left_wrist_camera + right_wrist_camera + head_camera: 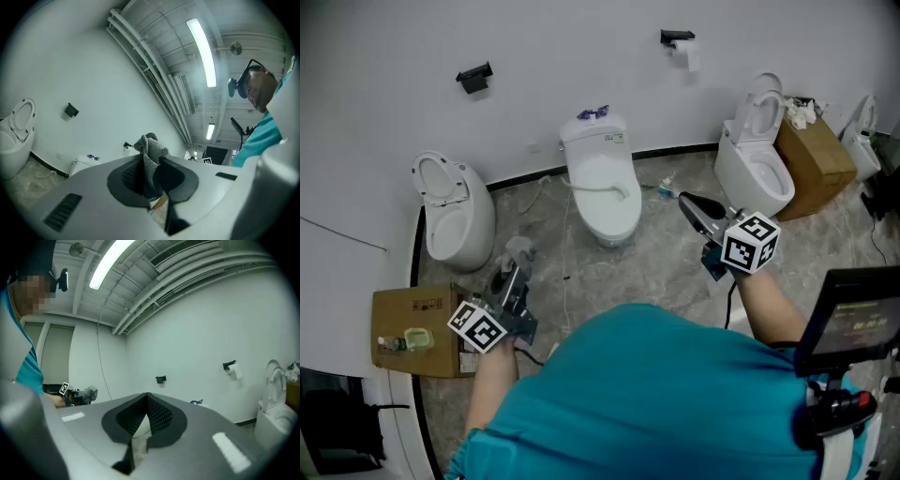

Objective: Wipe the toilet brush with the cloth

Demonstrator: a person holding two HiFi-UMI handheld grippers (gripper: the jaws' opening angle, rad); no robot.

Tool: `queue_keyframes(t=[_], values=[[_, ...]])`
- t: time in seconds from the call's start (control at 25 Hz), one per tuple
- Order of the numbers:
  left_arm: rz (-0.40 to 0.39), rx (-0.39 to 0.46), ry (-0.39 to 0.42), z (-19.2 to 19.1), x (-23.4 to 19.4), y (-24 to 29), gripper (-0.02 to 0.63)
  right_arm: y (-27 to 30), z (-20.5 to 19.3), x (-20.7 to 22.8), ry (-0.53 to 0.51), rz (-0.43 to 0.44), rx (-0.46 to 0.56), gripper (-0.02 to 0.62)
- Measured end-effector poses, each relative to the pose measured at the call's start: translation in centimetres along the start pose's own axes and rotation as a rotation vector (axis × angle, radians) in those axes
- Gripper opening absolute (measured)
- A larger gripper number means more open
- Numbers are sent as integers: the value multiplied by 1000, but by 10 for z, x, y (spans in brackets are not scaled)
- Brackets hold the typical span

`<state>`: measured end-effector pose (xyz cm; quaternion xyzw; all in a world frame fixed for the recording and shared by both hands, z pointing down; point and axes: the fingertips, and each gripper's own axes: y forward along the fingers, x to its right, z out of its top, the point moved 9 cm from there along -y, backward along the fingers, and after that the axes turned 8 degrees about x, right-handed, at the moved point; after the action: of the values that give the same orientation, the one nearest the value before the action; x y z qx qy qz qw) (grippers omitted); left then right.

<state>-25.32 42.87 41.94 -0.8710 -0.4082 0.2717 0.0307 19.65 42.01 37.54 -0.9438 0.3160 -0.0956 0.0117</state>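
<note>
A crumpled grey cloth [518, 251] sticks up from my left gripper [510, 277], which is shut on it at the lower left of the head view. In the left gripper view the cloth [151, 152] is pinched between the dark pads of the left gripper [151, 164], its top bunched above them. My right gripper [687, 201] is held level over the floor to the right of the middle toilet [602, 183]. It is shut with nothing in it, as the right gripper view shows [146, 398]. A small thin object [666, 190] lies on the floor by that toilet; I cannot tell what it is.
A white toilet [453, 214] stands at the left and another [755, 159] at the right, both with lids up. A cardboard box [417, 330] sits at the lower left, a second box [816, 161] at the far right. A stand with a screen [853, 319] is at the lower right. A cable [565, 272] runs across the floor.
</note>
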Motion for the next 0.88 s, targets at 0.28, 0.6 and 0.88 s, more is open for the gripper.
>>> queue_keyframes(t=[0.28,0.6,0.88], values=[[-6,-6,4,-12,12,20,40,-15,2,20,-9,-14,-4,-6],[-15,12,-5,-27,12,35,40,-25,5,28,-69,7,-13,-5],[-24,-10,-24,-62,50,92,40,-66,22,85,-92,-11,-23,-6]])
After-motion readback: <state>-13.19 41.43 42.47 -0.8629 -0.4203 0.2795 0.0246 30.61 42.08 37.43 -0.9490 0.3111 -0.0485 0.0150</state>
